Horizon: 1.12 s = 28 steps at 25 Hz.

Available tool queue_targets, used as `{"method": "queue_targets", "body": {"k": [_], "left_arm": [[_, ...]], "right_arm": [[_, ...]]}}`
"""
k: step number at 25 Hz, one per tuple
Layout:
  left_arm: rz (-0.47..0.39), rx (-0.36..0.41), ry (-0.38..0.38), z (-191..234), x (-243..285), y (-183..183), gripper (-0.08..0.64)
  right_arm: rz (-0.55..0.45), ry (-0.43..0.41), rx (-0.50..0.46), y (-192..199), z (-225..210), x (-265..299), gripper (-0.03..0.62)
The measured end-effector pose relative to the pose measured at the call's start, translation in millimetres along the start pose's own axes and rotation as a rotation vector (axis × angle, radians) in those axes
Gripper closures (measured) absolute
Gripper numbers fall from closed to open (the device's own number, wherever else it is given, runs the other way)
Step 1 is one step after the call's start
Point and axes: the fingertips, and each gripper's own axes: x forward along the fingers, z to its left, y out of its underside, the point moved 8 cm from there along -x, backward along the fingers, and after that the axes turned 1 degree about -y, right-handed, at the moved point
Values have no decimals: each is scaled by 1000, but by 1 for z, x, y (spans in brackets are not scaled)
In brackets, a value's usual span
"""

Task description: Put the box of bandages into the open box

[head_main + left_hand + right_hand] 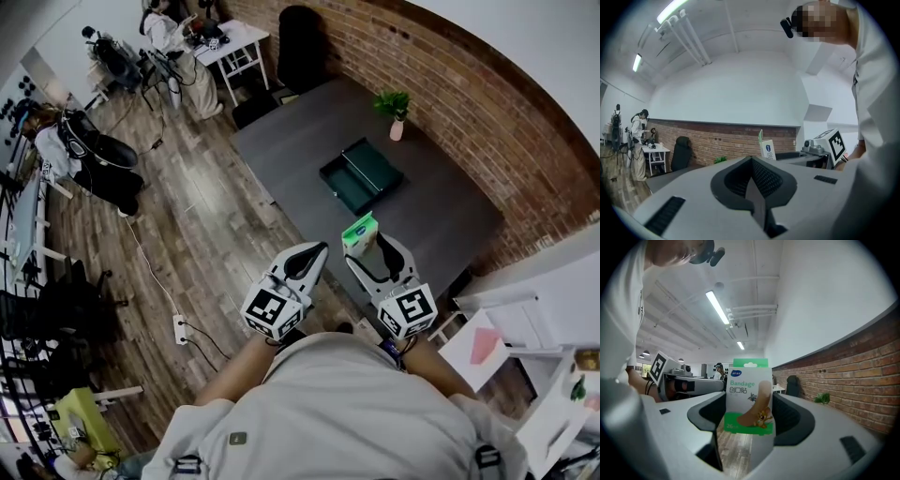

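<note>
The bandage box (359, 232), white and green with a cartoon plaster printed on it, stands upright between the jaws of my right gripper (368, 247). In the right gripper view the bandage box (749, 399) fills the middle, and the right gripper (749, 427) is shut on its lower part. My left gripper (315, 253) hangs beside it with nothing in it. In its own view the left gripper (752, 163) has its jaws meeting at a seam, and the bandage box (767, 148) shows beyond them. The open box (361, 175), dark green, lies on the grey table (431, 216), farther off than both grippers.
A potted plant (395, 105) stands on the table by the brick wall. A black chair (300, 33) is at the table's far end. A white desk (230, 37) with a seated person is at the back left. A white shelf (525, 319) stands at the right. A power strip (180, 328) lies on the wood floor.
</note>
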Motion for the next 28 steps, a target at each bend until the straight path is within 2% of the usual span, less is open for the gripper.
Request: {"method": "queue_targets", "body": {"k": [12, 28], "left_arm": [[23, -19, 138, 50, 65, 3, 545], [13, -24, 327, 219, 106, -20, 545]], "right_arm": [[15, 114, 24, 4, -39, 40, 296], [22, 296, -2, -15, -47, 188, 296]]}}
